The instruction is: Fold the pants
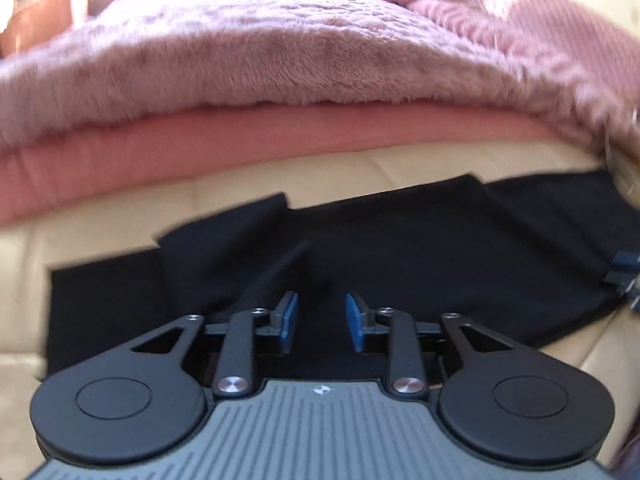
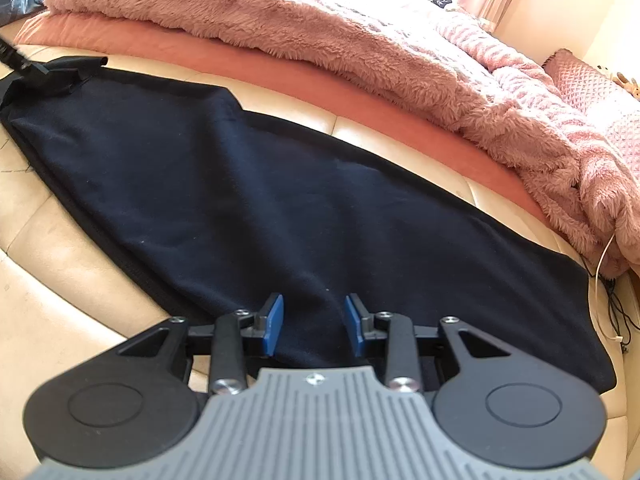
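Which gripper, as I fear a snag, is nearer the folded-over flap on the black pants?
Left. The left gripper hovers just short of the folded-over flap, jaws apart; the right gripper sits over the far end of the pants.

A cream leather bed edge is seen under the jaws. Beyond them a pink sheet is overlaid by a fluffy pink blanket. Everything is brightly sunlit.
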A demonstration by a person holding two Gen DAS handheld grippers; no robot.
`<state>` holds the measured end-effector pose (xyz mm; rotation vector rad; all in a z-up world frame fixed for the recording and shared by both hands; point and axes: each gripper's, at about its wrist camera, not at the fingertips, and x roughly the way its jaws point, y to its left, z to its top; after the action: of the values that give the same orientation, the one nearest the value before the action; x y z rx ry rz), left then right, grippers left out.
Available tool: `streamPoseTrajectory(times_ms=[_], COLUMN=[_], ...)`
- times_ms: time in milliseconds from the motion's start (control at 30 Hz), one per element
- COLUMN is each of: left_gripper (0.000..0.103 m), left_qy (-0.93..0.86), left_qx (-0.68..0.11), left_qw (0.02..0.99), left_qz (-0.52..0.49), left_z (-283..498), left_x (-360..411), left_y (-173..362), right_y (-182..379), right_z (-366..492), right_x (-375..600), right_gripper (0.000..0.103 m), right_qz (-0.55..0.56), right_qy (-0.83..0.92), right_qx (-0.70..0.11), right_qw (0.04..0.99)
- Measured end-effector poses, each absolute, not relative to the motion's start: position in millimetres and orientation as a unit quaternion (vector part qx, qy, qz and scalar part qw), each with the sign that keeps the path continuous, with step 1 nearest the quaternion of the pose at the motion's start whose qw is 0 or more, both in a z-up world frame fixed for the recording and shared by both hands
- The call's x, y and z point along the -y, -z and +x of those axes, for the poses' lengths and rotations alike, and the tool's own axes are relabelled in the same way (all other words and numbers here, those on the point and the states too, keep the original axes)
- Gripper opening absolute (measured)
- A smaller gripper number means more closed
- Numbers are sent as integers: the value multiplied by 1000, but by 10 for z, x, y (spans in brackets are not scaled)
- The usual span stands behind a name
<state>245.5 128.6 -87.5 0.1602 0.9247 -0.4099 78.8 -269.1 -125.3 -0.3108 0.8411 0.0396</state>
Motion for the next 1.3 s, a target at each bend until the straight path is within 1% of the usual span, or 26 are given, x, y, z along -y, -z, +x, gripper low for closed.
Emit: streamPoseTrajectory(times_ms=[33,67,200,333,400,433,467,567,633,733,800,900,933,967,1000,1033,1067,1233,1300], left_gripper=[44,46,46,46,46,44,38,33,33,33,41,41,37,26,19,9,7,7,7], left_qy=[194,192,217,242,244,241,244,261,270,257,244,244,244,244,239,231,221,165,121], left_qx=[-438,-434,-422,-409,-406,-412,-418,-437,-442,-439,-438,-461,-470,-480,-485,-483,-472,-408,-387], left_qw=[872,870,849,818,805,800,796,788,784,788,790,790,791,792,795,800,810,879,906], left_qz=[104,132,232,325,357,364,363,347,342,347,353,322,307,289,276,271,269,181,122], left_z=[2433,2441,2496,2528,2528,2538,2535,2499,2455,2441,2488,2610,2650,2686,2714,2718,2699,2597,2605], left_x=[-1276,-1267,-1081,-862,-793,-775,-762,-787,-803,-811,-793,-817,-844,-878,-910,-933,-955,-1264,-1502], left_y=[851,838,839,1002,1084,1117,1137,1119,1109,1125,1140,1125,1118,1111,1092,1066,1013,615,491], right_y=[1254,1257,1282,1287,1285,1282,1281,1285,1296,1308,1308,1302,1298,1293,1289,1288,1287,1287,1288], right_z=[794,803,819,827,826,823,821,820,823,820,816,798,793,786,781,779,774,769,771], right_x=[2701,2709,2717,2709,2719,2726,2735,2746,2748,2753,2757,2760,2756,2753,2751,2749,2750,2758,2756], right_gripper=[29,29,29,29,30,30,30,30,32,33,33,33,33,33,33,33,33,35,35], right_qz=[-147,-144,-134,-133,-133,-132,-131,-130,-129,-125,-123,-126,-128,-130,-132,-133,-133,-132,-130], right_qy=[-17,-16,-17,-19,-20,-20,-20,-20,-21,-20,-21,-21,-21,-22,-22,-22,-23,-22,-22], right_qx=[-405,-404,-405,-406,-406,-406,-405,-404,-402,-398,-396,-394,-393,-392,-391,-390,-390,-391,-391], right_qw=[902,903,904,904,904,904,905,905,907,909,910,910,910,911,911,911,911,911,911])
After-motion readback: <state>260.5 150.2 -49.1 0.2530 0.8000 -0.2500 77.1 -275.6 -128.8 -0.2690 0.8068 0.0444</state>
